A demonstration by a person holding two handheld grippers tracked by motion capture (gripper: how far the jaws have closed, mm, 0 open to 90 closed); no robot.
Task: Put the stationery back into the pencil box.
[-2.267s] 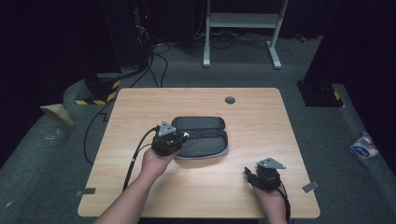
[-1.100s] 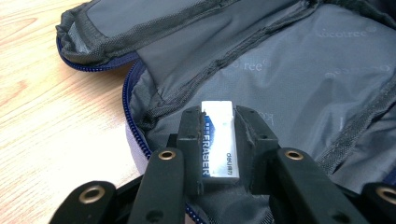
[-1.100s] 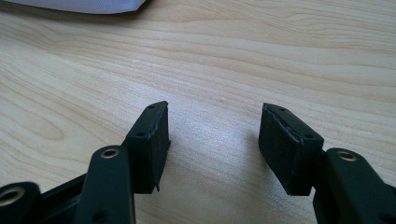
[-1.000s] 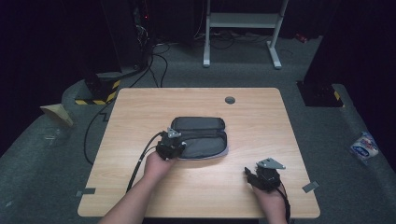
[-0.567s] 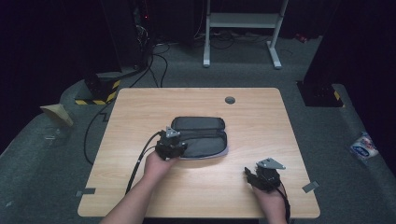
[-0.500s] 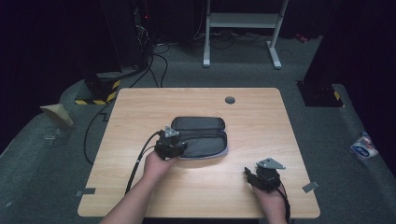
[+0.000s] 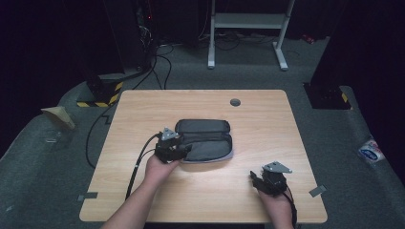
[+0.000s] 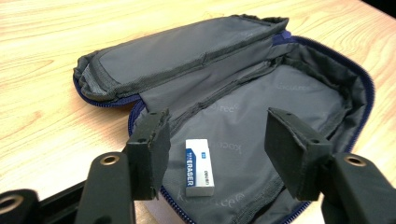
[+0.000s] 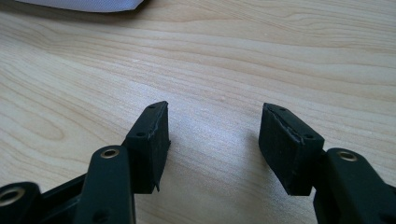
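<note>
Grey case (image 8: 243, 107) lies unzipped, eraser (image 8: 200, 166) inside, left claw (image 8: 212, 140) spread wide above it. Drop straight, straddle the eraser's sides, squeeze gently. Right claw (image 9: 212, 140) gapes idle over bare bench (image 9: 233, 56).

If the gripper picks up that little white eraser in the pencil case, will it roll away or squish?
Probably not roll: the eraser is a flat block lying on the pencil case lining. It looks small, so likely light. Its paper sleeve may be a bit slippery; the open left gripper hovers over it, not touching.

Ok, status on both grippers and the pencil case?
Left gripper open over the eraser in the unzipped pencil case. Right gripper open, empty, over table. No obstruction.
</note>
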